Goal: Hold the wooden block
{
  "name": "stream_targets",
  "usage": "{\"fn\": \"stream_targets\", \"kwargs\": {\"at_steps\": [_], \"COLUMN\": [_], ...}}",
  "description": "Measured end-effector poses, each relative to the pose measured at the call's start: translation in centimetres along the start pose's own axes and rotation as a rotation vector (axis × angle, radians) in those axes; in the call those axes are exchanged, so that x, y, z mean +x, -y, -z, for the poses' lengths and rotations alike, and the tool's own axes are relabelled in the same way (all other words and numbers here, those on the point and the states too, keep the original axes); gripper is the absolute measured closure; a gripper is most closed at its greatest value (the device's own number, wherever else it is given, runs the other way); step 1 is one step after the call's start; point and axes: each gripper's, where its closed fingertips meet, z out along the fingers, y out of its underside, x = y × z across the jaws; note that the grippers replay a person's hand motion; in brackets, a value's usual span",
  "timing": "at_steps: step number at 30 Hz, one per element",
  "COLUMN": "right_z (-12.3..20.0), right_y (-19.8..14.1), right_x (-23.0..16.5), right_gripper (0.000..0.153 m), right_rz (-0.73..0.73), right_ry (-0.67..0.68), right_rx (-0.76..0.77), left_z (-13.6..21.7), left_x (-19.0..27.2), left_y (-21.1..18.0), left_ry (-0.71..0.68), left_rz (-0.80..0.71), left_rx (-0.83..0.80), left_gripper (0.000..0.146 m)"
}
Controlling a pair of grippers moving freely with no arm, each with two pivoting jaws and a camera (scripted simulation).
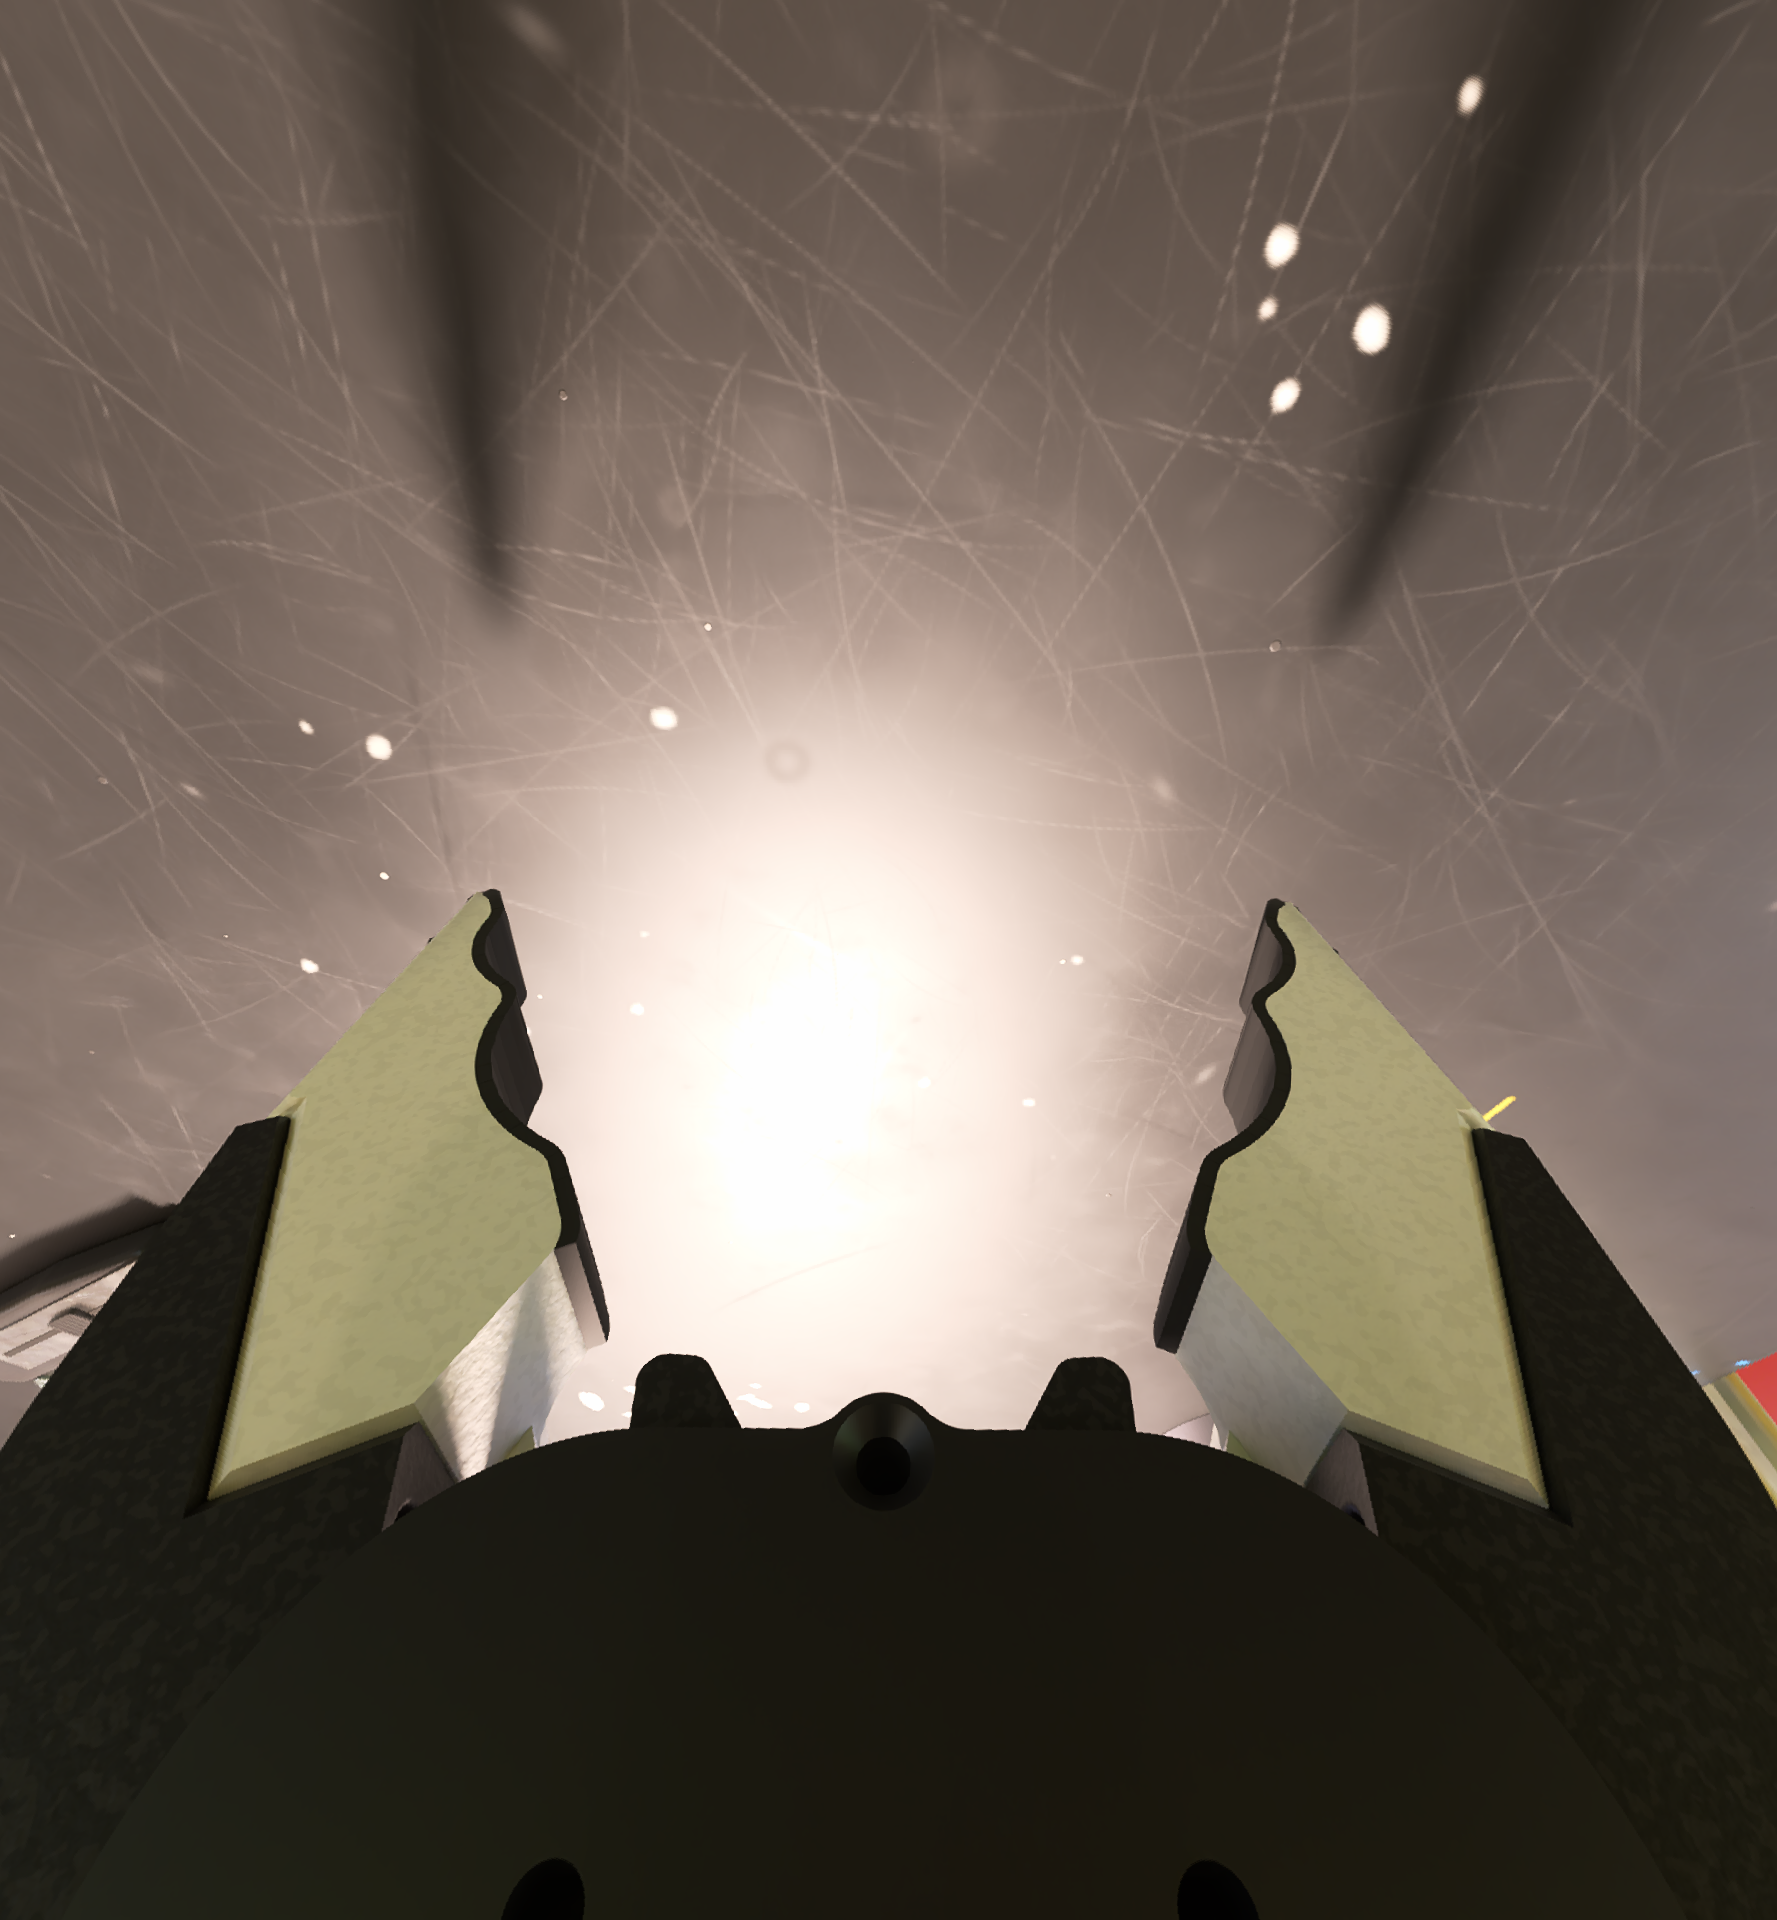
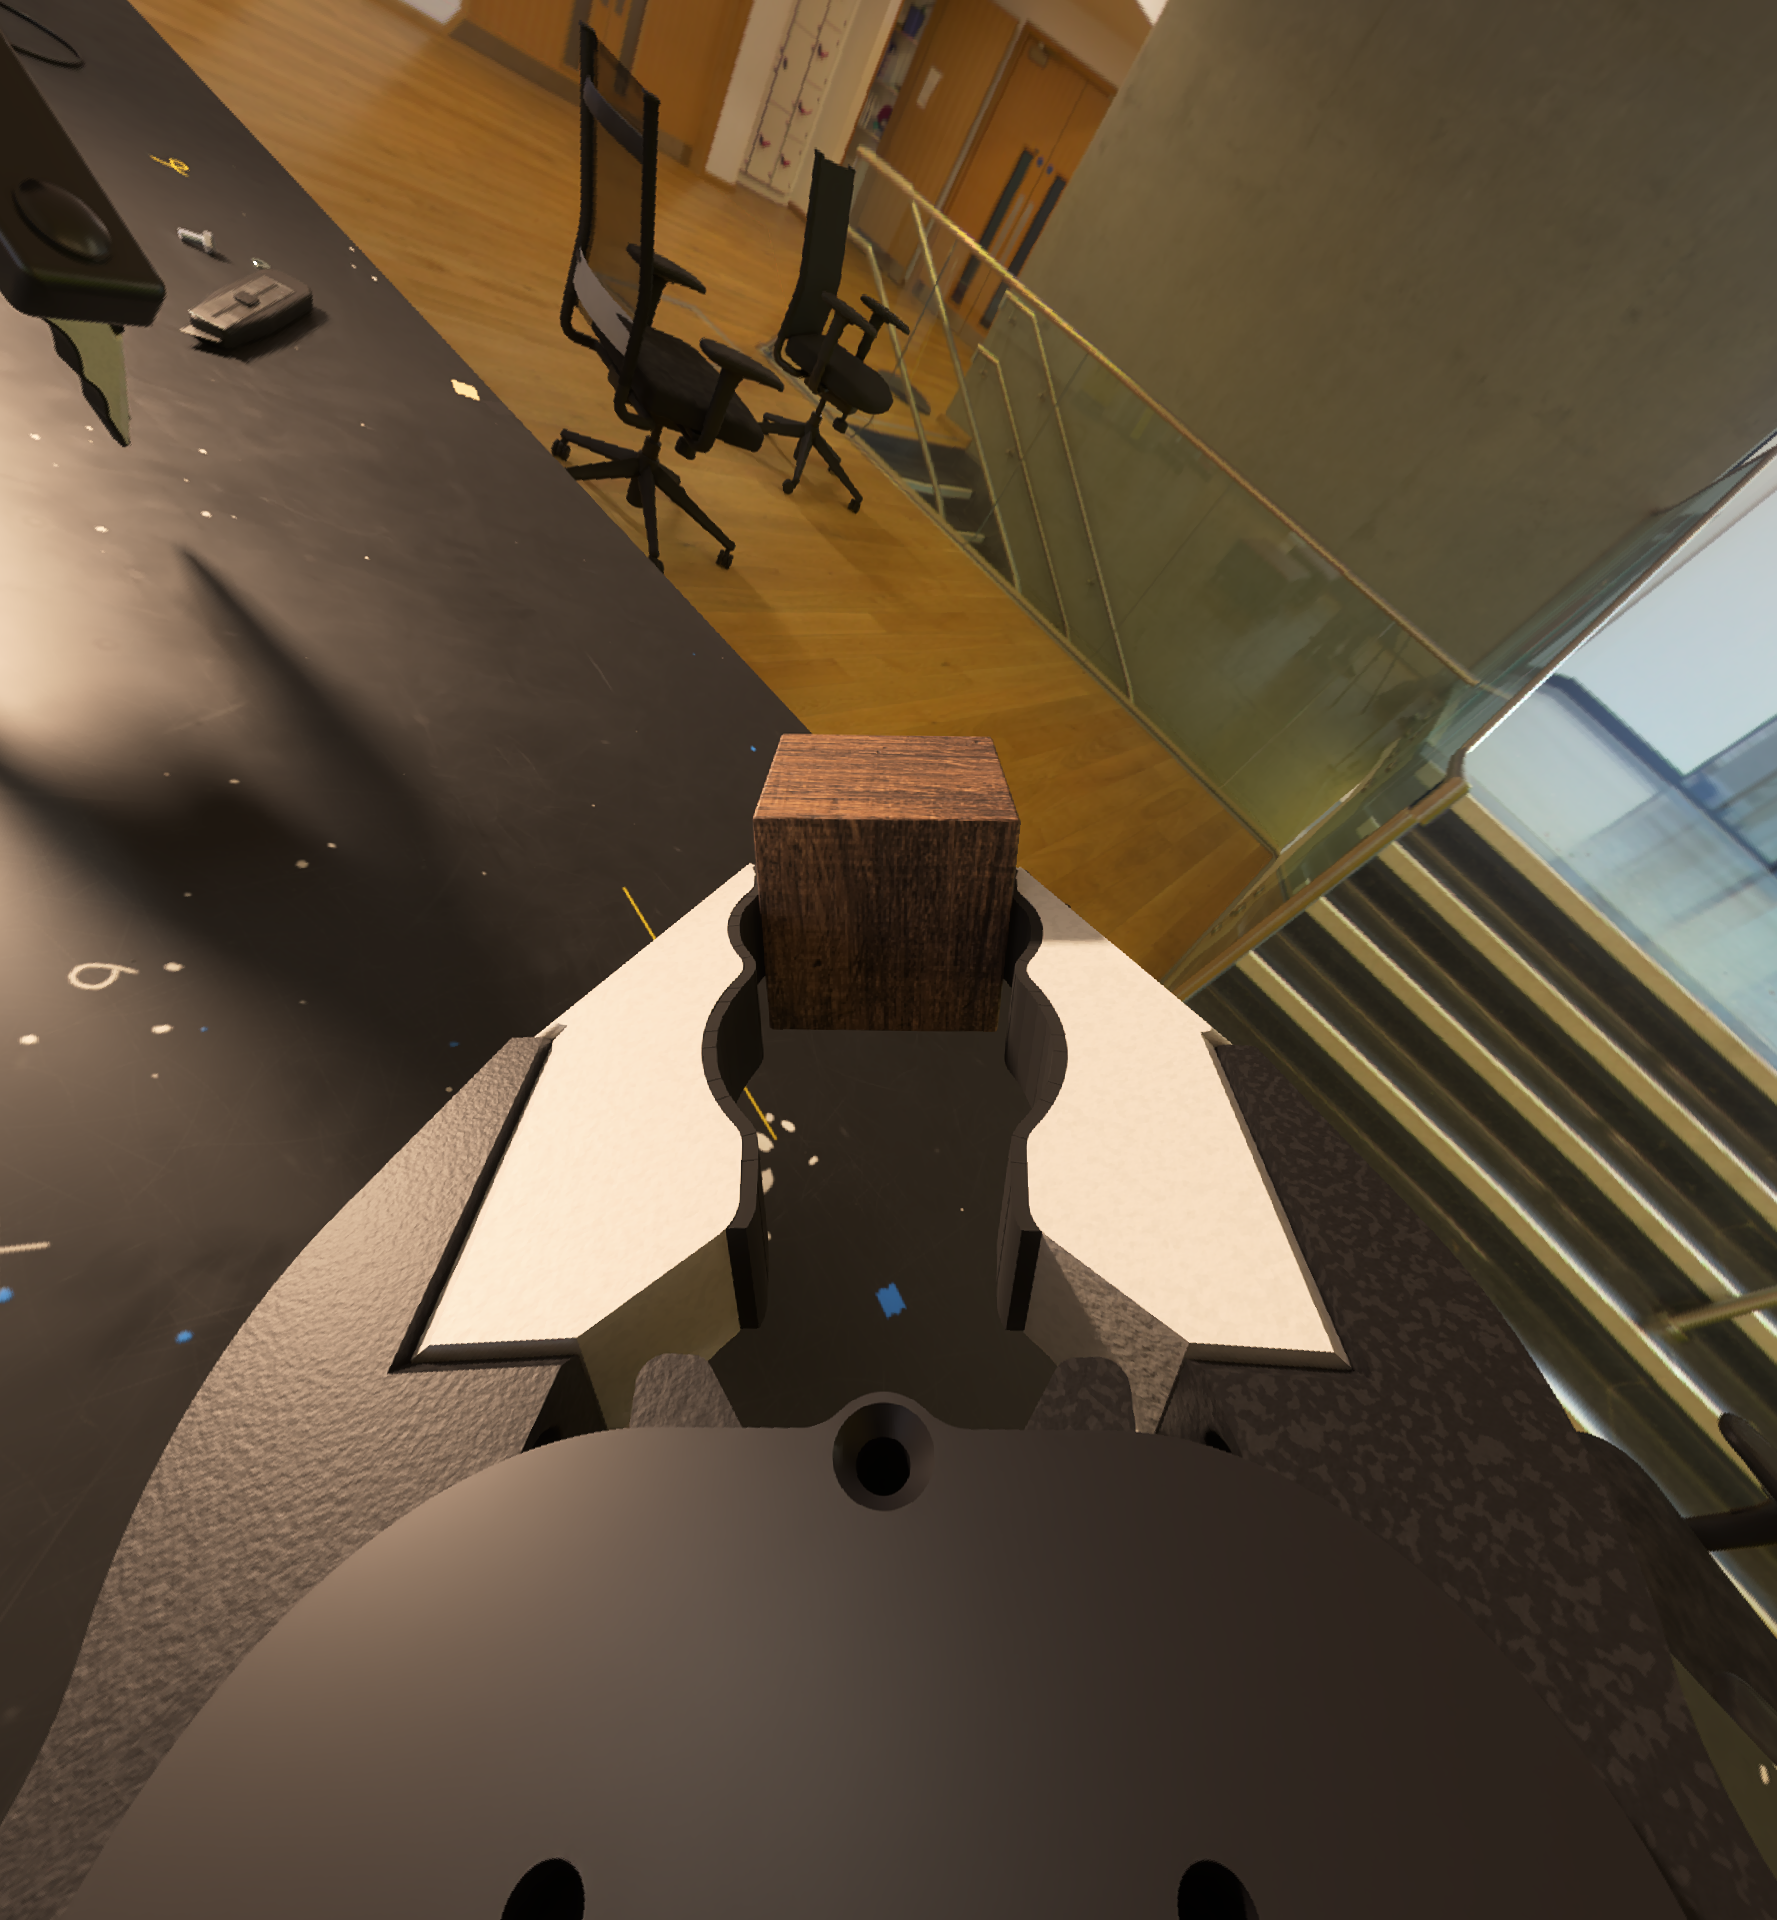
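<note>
In the right wrist view, the right gripper [image 2: 886, 914], a black textured body with pale flat finger plates, has its jaws closed onto a dark brown wooden block [image 2: 884, 883] with visible grain. The block sits at the centre of the frame, pinched between the fingertips at its lower sides, its upper part standing clear beyond them. Below it lies a black scuffed tabletop [image 2: 292, 727] dotted with white specks, a small blue mark and chalk-like scribbles at the left edge; none of it is legible as a brand or label. In the upper left corner the other gripper [image 2: 84, 343] hangs over the table, with a small grey flat device [image 2: 248, 309] lying just beyond it. In the upper middle, two black office chairs [image 2: 676, 353] stand on a wooden floor [image 2: 863, 623], with a glass railing [image 2: 1227, 540] to their right.

In the left wrist view, the left gripper [image 1: 884, 914] has yellow-green finger plates spread wide apart with nothing between them, pointing at the scratched tabletop [image 1: 240, 520] under a bright glare. The grey device [image 1: 22, 1330] shows at the lower left edge.
</note>
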Motion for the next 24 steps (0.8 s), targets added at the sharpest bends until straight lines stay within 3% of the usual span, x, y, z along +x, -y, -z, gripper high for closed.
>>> {"fn": "stream_targets", "kwargs": {"at_steps": [24], "right_z": [0.1], "right_y": [-0.3], "right_x": [-0.2], "right_gripper": [0.109], "right_rz": [0.019], "right_ry": [0.009], "right_rx": [-0.017], "left_z": [1.0], "left_x": [-0.9], "left_y": [-0.3], "left_ry": [0.133], "left_rz": [-0.039], "left_rx": [-0.032], "left_gripper": [0.014]}}
